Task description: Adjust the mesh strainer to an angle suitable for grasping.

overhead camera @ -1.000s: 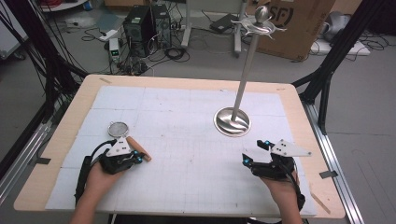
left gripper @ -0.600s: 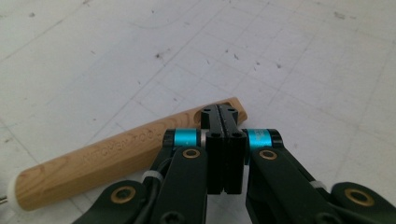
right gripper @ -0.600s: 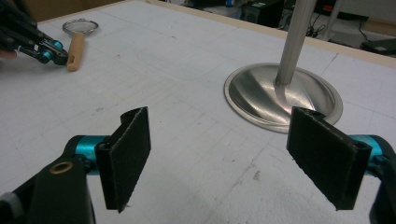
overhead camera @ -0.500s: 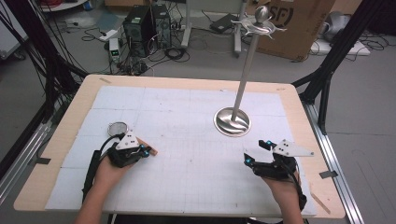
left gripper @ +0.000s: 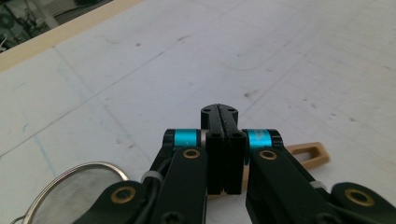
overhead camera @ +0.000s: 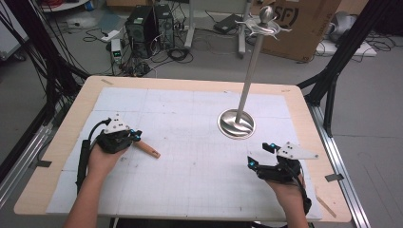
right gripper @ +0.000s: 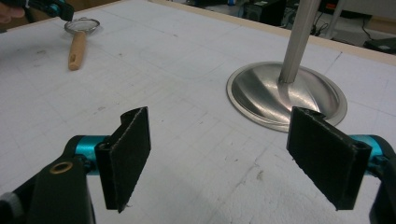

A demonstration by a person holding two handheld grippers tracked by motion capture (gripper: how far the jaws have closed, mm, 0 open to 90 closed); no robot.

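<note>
**Strainer gripped at the left of the surface**

The surface (overhead camera: 199, 190) is a pale wooden board under a white gridded mat, with the person's forearms coming in from its near edge.

On the right half of the mat stands a tall metal stand (overhead camera: 236, 123): a round polished base with a thin pole rising from it to a cluster of hooks at the top. In the right gripper view the base lies just beyond the right jaw, apart from it.

The right tongs (overhead camera: 259, 155) sit near the front right corner, close in front of the stand's base. They are released: the two black pads (right gripper: 130, 154) stand wide apart with bare mat between them and touch nothing.

The left tongs (overhead camera: 134, 137) are at the left of the surface, well apart from the stand. Their jaws are clenched together on the strainer (overhead camera: 148, 149), pinching it where the wooden handle meets the mesh. In the left gripper view the handle (left gripper: 308, 156) pokes out to the right behind the jaws, its slotted end visible, and the round wire mesh (left gripper: 74, 191) shows at the lower left. In the right gripper view the strainer (right gripper: 77, 46) lies far off at the top left, handle pointing toward the camera.
</note>
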